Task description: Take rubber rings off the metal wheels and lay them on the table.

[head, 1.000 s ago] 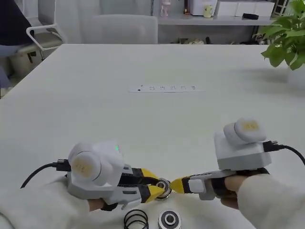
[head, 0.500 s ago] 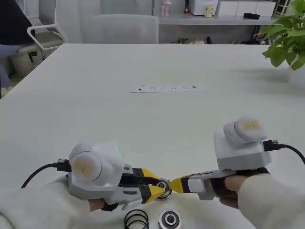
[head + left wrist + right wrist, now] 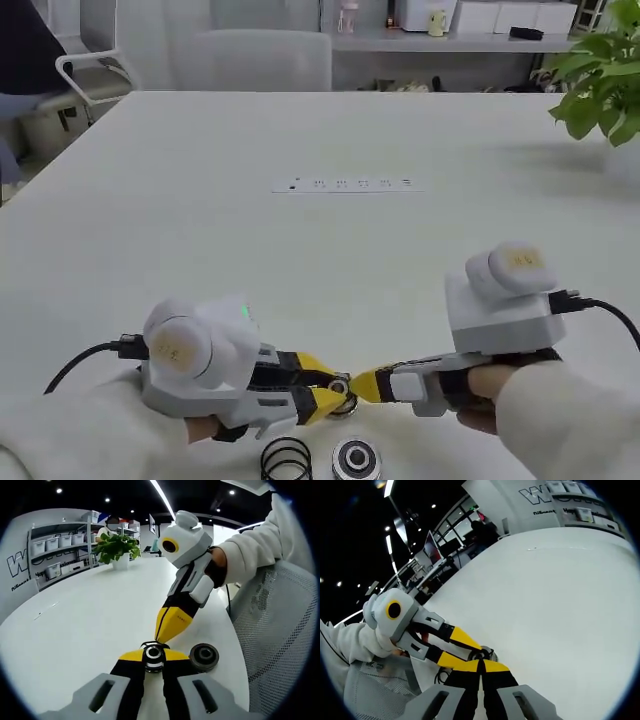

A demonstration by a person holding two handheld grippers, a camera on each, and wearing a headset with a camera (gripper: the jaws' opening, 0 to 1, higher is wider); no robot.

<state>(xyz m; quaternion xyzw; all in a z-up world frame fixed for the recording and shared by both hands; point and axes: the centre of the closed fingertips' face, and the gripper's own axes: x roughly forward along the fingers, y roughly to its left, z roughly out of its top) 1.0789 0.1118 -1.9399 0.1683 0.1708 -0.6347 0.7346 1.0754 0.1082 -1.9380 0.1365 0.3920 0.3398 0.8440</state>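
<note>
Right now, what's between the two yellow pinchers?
A small metal wheel: the left gripper clamps it, the right gripper, shut, touches its edge. The left gripper view shows it.

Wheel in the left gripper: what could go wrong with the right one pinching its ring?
The left gripper holds the wheel at its jaw tips only; a hard tug from the right gripper could twist it loose. The ring is pinched by a thin edge and may slip free. A dropped wheel could scatter the loose rings nearby.
</note>
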